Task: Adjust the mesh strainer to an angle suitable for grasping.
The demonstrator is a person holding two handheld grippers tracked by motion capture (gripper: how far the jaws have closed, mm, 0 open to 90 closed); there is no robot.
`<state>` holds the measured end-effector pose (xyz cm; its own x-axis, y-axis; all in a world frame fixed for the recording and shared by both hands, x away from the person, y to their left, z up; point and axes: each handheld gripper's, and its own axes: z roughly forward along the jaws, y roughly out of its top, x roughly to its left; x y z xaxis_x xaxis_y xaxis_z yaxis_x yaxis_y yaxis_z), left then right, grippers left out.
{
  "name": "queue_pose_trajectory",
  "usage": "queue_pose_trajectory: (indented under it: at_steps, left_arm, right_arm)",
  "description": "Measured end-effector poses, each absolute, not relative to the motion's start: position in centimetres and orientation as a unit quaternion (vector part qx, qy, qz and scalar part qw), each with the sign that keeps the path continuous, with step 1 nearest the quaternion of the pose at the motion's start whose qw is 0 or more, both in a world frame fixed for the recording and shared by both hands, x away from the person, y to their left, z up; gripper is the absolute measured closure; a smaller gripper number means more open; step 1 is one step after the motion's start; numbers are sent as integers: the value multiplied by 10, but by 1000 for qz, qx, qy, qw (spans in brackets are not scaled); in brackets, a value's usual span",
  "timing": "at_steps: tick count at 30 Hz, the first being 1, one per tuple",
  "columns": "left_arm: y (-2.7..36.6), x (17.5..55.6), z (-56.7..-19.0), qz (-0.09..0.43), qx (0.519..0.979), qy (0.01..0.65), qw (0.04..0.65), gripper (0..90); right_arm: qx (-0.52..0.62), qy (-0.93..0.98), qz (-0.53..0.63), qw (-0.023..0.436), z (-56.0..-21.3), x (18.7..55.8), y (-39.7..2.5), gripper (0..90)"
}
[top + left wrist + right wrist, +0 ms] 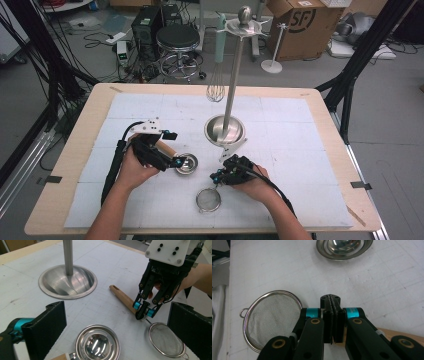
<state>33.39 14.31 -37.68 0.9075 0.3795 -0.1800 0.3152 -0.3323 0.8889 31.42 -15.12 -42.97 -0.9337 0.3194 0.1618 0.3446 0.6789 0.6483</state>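
Presently: right gripper (pixel 144 311), wrist angled down, jaws clamped on the strainer (pixel 166 339) where handle meets wire. Left gripper (pixel 176 162), held level beside the measuring cup (pixel 98 343), jaws apart.

One strainer (pixel 208 200), one small steel bowl (pixel 186 163), one whisk (pixel 216 91), one tall metal stand (pixel 225 129), two grippers on the counter (pixel 320 150)

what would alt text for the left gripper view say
The right gripper, held in a hand, is shut on the neck of a wooden-handled mesh strainer lying on the white table mat. The left gripper's own black jaws stand wide apart above a small steel bowl, with a metal stand's dished base behind.
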Motion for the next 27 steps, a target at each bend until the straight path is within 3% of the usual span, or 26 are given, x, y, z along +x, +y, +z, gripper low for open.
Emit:
queue_pose_trajectory:
  at_steps: [24,27]
  left_arm:
    - [141,335,-379,27,815,216,537,29]
    - [141,335,-379,27,816,216,535,29]
  right_arm:
    - [-226,-909,-349,5,-428,298,-221,893]
    - [-227,-909,-350,1,-426,297,-224,861]
